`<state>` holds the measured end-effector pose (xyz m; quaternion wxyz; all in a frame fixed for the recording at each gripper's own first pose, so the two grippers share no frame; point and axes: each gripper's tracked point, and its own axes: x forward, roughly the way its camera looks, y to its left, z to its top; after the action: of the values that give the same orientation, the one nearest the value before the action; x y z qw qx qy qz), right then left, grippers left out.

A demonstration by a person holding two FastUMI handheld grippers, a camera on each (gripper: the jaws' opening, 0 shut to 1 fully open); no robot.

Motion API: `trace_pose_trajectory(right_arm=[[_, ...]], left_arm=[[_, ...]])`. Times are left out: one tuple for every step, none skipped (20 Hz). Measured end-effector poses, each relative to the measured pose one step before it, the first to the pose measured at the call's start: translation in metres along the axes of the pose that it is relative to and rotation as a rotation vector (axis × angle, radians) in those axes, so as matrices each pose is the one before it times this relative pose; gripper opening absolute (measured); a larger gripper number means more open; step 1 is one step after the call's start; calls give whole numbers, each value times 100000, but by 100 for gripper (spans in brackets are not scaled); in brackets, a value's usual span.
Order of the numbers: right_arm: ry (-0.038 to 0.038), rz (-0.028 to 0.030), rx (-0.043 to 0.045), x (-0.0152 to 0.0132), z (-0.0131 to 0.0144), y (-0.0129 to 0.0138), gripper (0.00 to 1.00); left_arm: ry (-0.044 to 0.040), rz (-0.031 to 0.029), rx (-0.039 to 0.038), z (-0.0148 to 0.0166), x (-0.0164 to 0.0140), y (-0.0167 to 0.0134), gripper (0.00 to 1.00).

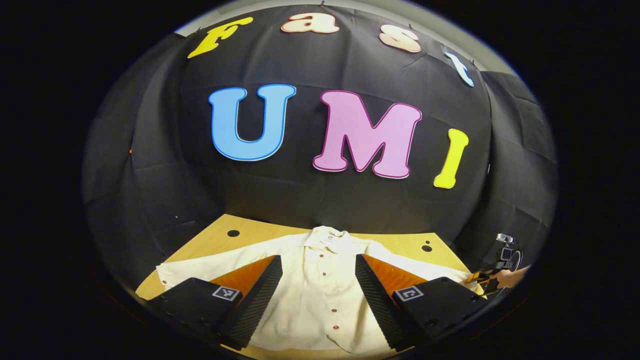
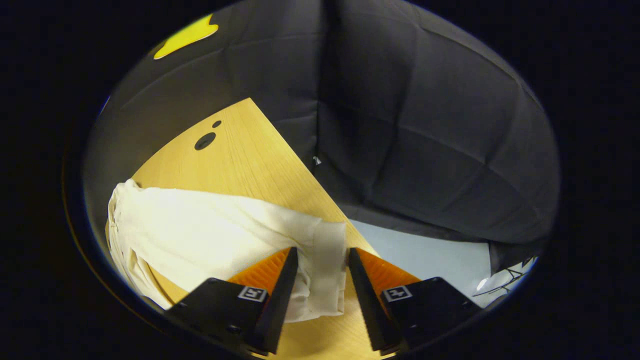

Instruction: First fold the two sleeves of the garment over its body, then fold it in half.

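— On the wooden table (image 1: 220,240) lies the cream shirt (image 1: 320,295), spread flat with its button front up, collar toward the booth's black wall and both sleeves stretched out sideways.

— And the left gripper (image 1: 319,300)?

— It hangs over the shirt's lower body. Its two fingers stand wide apart, one on each side of the button line, with nothing between them but the cloth lying below.

— Where is the right gripper (image 2: 322,295)?

— At the cuff of the sleeve (image 2: 215,225) that reaches to the table's edge. The cuff lies in the gap between its fingers. The jaws are parted and do not press on the cloth, though the left-hand finger looks just beside it.

— Can the left gripper view see that?

— Yes: far off past the shirt's sleeve end, a hand (image 1: 510,276) holds that right gripper low at the table's edge.
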<state>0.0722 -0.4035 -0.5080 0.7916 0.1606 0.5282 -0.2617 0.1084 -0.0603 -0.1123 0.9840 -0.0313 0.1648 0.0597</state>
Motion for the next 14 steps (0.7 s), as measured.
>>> trace_pose_trajectory(right_arm=[[-969,681,-2134,-159,309,276,69],[434,1620,-139,-6,27,489,55],[327,-1369,8,-176,-45,-34,37],[-632,-827,43,49,85,118,19],[696,792,191,-393,43,665,11],[-917,1055,-963,-318,131,928,11],[-3419,581,-2591,-715,1030,781,6],[-3266,1312,-3460,-1279,857,901,5],[-3794,1280,-3118,-1302,1130,1248,5],[-4461,1904,-2582,-1299,1305,1407,5],[-2862,3231,-2640,-1100,1352,1855,5],[-1491,2604,-3739,-1047,1048,2039,5],[-2211,1206,-4644,-773,1239,1633,5],[-2922,1493,-4669,-282,1324,1886,5]], left_arm=[[-89,81,-59,-93,-158,208,96],[310,-334,-61,-70,-118,164,96],[642,-293,51,-170,-162,186,96],[505,54,81,-81,-99,313,96],[-16,-45,50,3,-132,322,96],[-362,-95,147,13,-40,380,96],[-425,683,106,-153,-223,532,96],[-551,951,-459,-69,-101,600,96],[-127,58,-1299,-292,-13,462,96],[470,-664,-1492,-167,-12,289,96],[220,-331,-900,-279,24,418,96],[-167,132,169,14,135,496,96],[-542,761,990,203,173,743,96],[-1332,743,1186,383,87,747,96]])
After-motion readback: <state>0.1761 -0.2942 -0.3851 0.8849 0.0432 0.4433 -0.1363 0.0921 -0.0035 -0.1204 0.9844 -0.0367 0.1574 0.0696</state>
